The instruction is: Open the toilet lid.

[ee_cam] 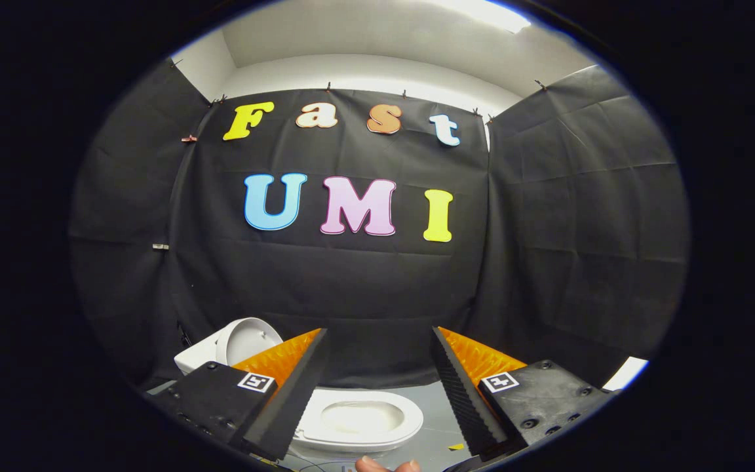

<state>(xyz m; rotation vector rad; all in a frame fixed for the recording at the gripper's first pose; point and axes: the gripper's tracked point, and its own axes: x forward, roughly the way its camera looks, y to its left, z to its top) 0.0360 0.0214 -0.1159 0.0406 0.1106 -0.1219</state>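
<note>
**Lid looks up, hand-held gripper released and clear**

I see my hand-held gripper (377,393) spread wide, its fingers (292,393) well apart and grasping nothing. Between them and just beyond, low down, sits the toilet (358,423) on a grey floor (433,432), its seat ring and bowl facing me. A white oval piece (246,341) stands tilted beyond the left finger, partly hidden by it; I take it for the lid, already raised, though I cannot tell whether it is hinged to this bowl or belongs to a second unit. Fingertips of a person (387,465) show at the near edge, just ahead of the bowl.

What worries me: if that oval is the lid and it stands only just past upright, a nudge from the left finger on the way out could tip it down again. If I have misjudged it and the ring below is the part to lift, the open jaws would have to come down onto a thin, smooth rim, where a shallow bite could slip.
</note>
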